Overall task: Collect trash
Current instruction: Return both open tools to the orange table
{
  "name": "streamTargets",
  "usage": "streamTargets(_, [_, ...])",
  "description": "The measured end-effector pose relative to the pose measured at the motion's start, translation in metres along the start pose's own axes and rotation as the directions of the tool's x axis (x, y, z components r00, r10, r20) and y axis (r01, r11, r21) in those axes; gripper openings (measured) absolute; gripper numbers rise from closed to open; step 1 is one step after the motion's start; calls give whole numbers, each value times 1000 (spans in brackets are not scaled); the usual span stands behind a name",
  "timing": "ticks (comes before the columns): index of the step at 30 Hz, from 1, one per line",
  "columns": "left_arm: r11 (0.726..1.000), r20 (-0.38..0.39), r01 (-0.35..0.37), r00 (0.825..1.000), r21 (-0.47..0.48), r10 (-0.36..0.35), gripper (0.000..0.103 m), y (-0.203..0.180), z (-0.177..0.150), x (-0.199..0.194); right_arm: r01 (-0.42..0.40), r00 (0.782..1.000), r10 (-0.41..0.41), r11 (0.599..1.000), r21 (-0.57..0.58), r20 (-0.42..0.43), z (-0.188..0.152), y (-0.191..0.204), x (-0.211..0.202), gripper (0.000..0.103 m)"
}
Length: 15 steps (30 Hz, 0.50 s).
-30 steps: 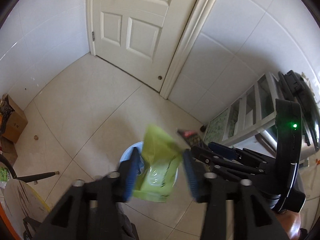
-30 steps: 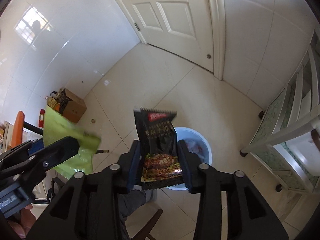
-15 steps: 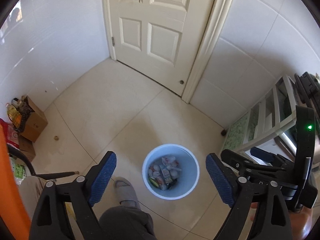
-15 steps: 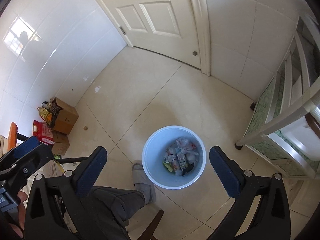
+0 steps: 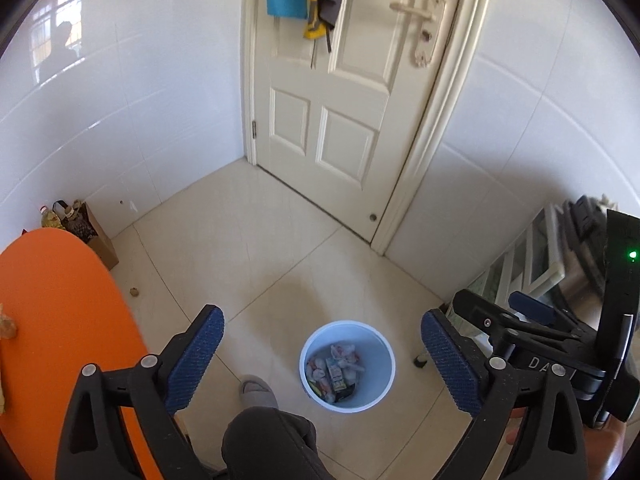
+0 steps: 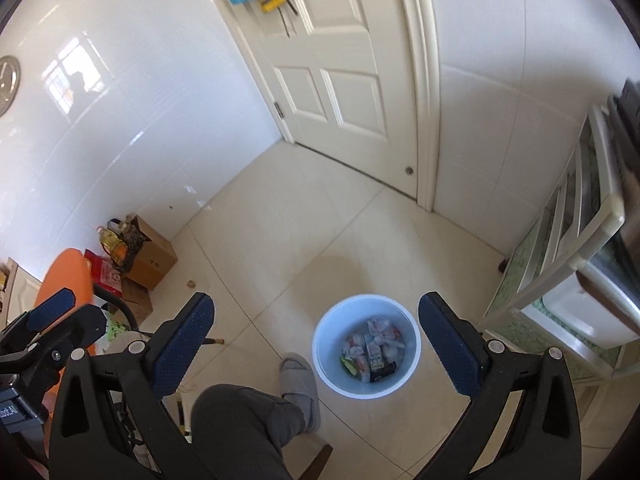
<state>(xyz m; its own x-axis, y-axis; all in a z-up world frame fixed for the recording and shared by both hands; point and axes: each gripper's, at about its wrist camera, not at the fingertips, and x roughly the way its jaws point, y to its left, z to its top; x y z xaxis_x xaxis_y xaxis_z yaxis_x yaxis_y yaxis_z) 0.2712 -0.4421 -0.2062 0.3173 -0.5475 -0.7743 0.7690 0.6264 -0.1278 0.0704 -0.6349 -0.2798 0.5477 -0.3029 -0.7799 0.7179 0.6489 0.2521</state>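
Note:
A white round trash bin (image 5: 347, 397) stands on the tiled floor, with several wrappers and packets (image 5: 334, 372) inside. It also shows in the right wrist view (image 6: 332, 376) with the trash (image 6: 372, 350) in it. My left gripper (image 5: 322, 360) is open and empty, high above the bin. My right gripper (image 6: 316, 346) is open and empty, also above the bin. The right gripper's body (image 5: 560, 352) shows at the right of the left wrist view.
A white door (image 5: 344, 92) with hanging cloths faces me. An orange table top (image 5: 60, 320) is at the left. A cardboard box (image 6: 154, 264) and bags stand by the left wall. A white shelf rack (image 6: 568, 264) is at the right. The person's leg and slipper (image 6: 298, 384) are beside the bin.
Both grippers opened and let go of the green bag and the black packet, which are now gone from the fingers. Both grippers then rose and tilted up toward the door.

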Motion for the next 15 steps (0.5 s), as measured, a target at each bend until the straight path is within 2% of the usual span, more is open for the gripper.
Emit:
streamTargets(4, [1000, 83, -4, 997, -22, 6, 101, 11, -15, -51, -27, 996, 31, 998, -54, 81, 5, 35, -41, 103])
streamTargets(8, [999, 173, -19, 985, -48, 27, 102, 33, -35, -110, -63, 986, 80, 991, -118, 147, 6, 73, -77, 103])
streamTargets(15, [989, 317, -97, 940, -115, 129, 102, 64, -89, -210, -136, 957, 189, 963, -233, 219, -3, 146, -125, 103])
